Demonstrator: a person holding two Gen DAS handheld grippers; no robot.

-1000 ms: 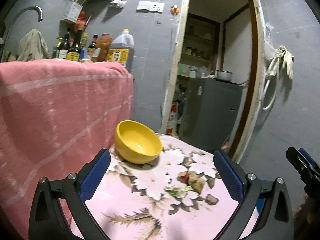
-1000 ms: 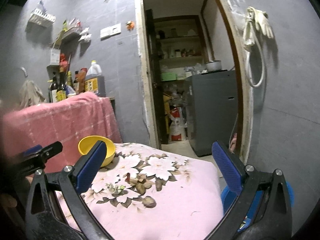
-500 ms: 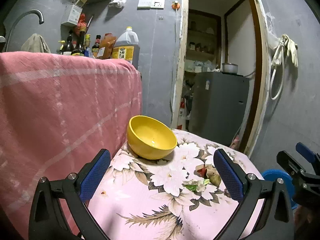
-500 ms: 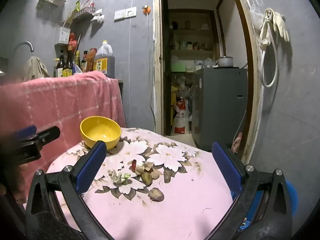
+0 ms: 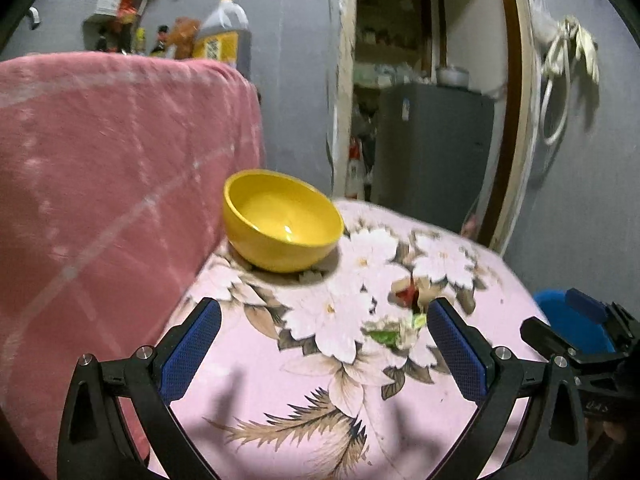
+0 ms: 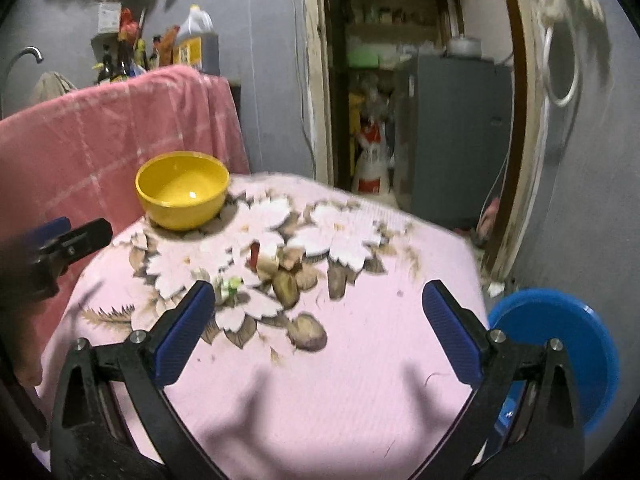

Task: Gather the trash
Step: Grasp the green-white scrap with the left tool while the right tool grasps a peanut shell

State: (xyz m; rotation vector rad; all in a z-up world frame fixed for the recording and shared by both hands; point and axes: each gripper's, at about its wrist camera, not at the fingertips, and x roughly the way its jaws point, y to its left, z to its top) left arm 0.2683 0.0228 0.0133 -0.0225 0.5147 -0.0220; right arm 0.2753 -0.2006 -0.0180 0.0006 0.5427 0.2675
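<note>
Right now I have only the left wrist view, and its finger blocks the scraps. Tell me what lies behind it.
Observer: The right wrist view shows a cluster of brown peels on the floral cloth, beside the green bit.
Operator: Report anything apart from that cluster.
Observer: One lone brown scrap lies nearer the right gripper, clear of the rest.
Operator: Give me that gripper's state.
Observer: Its jaws stand wide open, with nothing between them.
</note>
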